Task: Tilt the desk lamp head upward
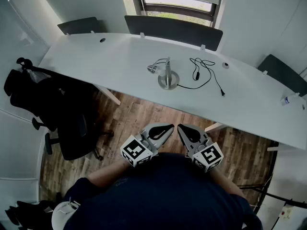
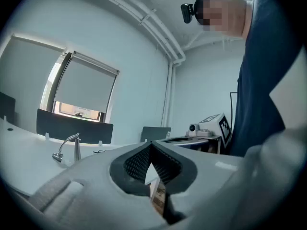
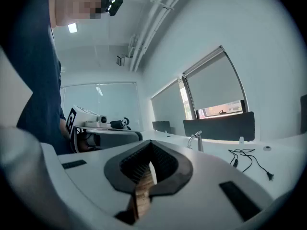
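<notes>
A small silver desk lamp (image 1: 166, 75) stands on the long white desk (image 1: 96, 61), round base near the front edge, neck curving left to a head (image 1: 152, 69) that droops toward the desktop. Its black cord (image 1: 204, 73) trails to the right. The lamp (image 2: 67, 150) shows small at the left of the left gripper view, and the lamp (image 3: 195, 140) sits mid-frame in the right gripper view. My left gripper (image 1: 169, 127) and right gripper (image 1: 179, 127) are held close to my body over the wood floor, well short of the desk, both shut and empty, tips nearly meeting.
A black office chair (image 1: 62, 123) with dark clothing draped on it stands at the left under the desk edge. Dark divider panels (image 1: 172, 30) line the desk's far side below a window. A small bottle (image 1: 288, 99) lies at the desk's right end.
</notes>
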